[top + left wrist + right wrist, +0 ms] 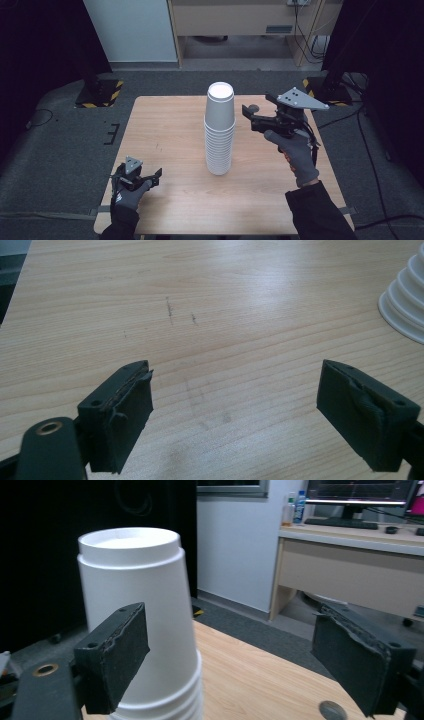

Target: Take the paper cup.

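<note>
Left hand-held gripper [150, 177] rests low, jaws apart; right hand-held gripper [248, 111] is raised, jaws wide.

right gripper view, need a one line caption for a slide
Open right gripper lined up beside the top cup of a tall white upside-down paper cup stack on a light wooden table.

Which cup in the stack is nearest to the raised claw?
The topmost cup, upside down on the stack: the right claw is beside it, open, while the lower cups show rims only.
</note>
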